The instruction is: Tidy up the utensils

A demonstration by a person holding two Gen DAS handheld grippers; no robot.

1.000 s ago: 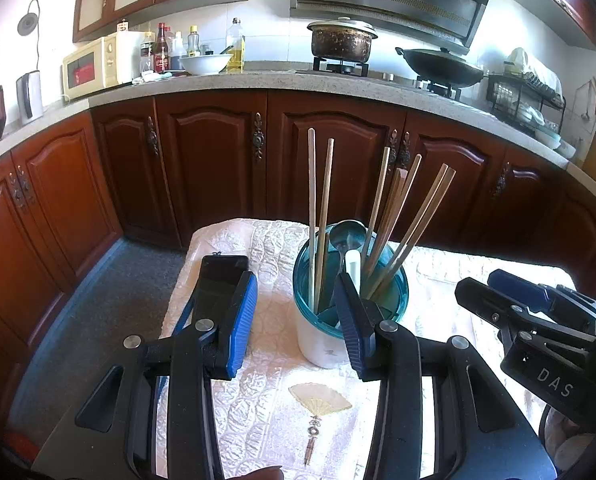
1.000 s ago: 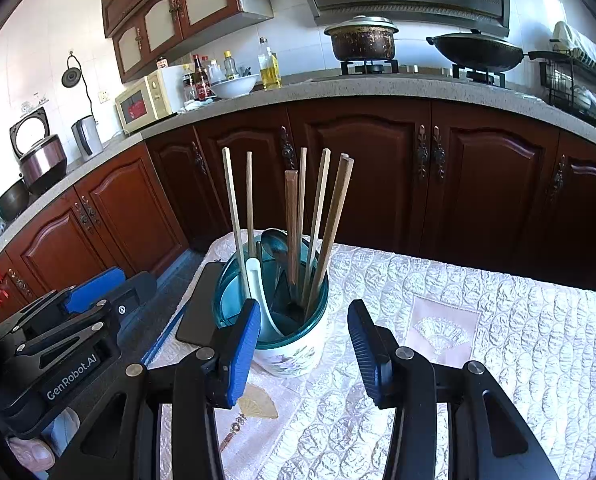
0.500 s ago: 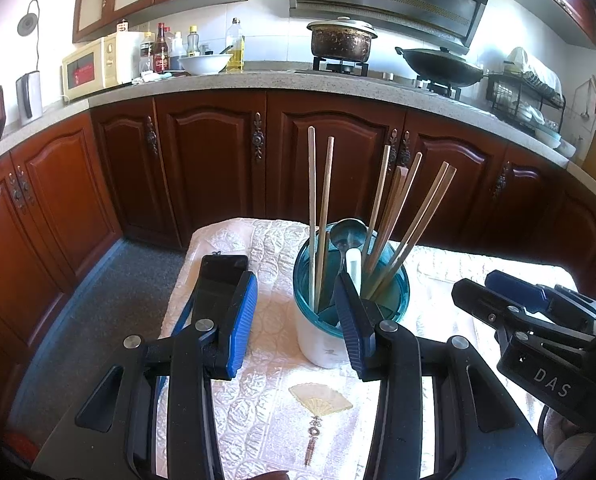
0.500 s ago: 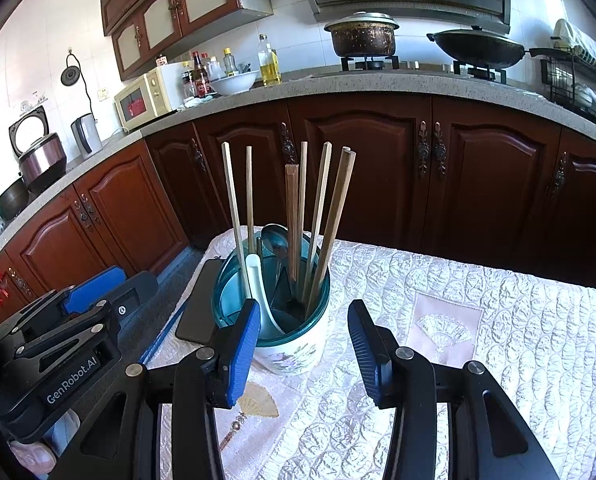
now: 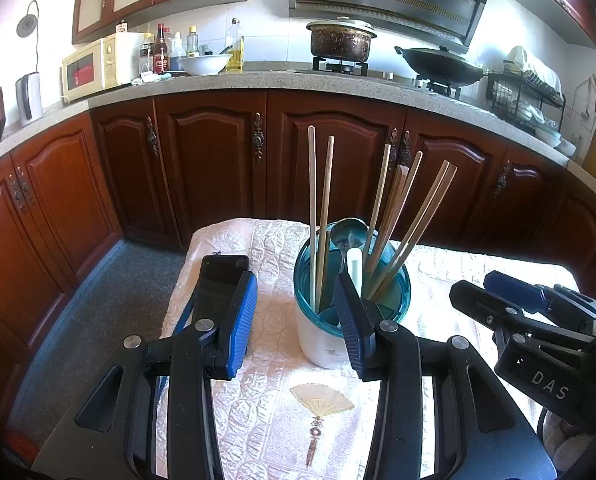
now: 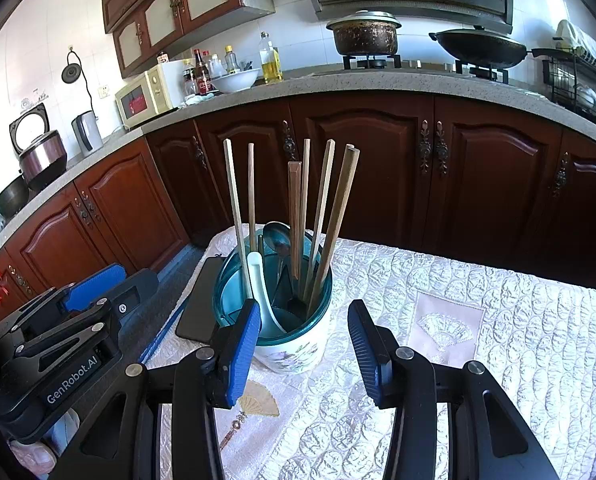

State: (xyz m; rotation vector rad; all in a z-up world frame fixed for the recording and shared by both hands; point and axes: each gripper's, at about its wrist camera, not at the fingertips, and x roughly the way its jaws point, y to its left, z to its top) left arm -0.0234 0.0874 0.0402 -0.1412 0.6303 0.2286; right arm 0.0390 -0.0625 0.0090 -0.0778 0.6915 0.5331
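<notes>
A round ceramic utensil holder (image 6: 294,350) with a white glazed wall, a small flower print and a teal translucent rim stands on the quilted cream tablecloth (image 6: 477,320), near its left end. Out of it rise slim wooden chopsticks (image 6: 329,216), square-cut at the tops, some upright and some leaning right, along with a polished metal spoon (image 6: 276,236) and a white plastic spoon (image 6: 258,280). A flat black phone (image 6: 198,304) lies just beside the holder on its left. A gold fan motif is stitched into the cloth on the near side.

The left gripper (image 5: 296,320) hangs released, ribbed blue pads apart, nothing between them. The right gripper (image 6: 301,344) is likewise unclenched and empty, near the holder. One gripper's body reads "GenRobot.AI", the other "DAS".

Behind runs a speckled stone counter (image 6: 377,82) over dark red panelled cabinets (image 6: 357,160), carrying a cream microwave (image 6: 146,98), bottles, a white bowl, a stained pot (image 6: 363,34) and a black wok (image 6: 481,48) under a steel hood.
</notes>
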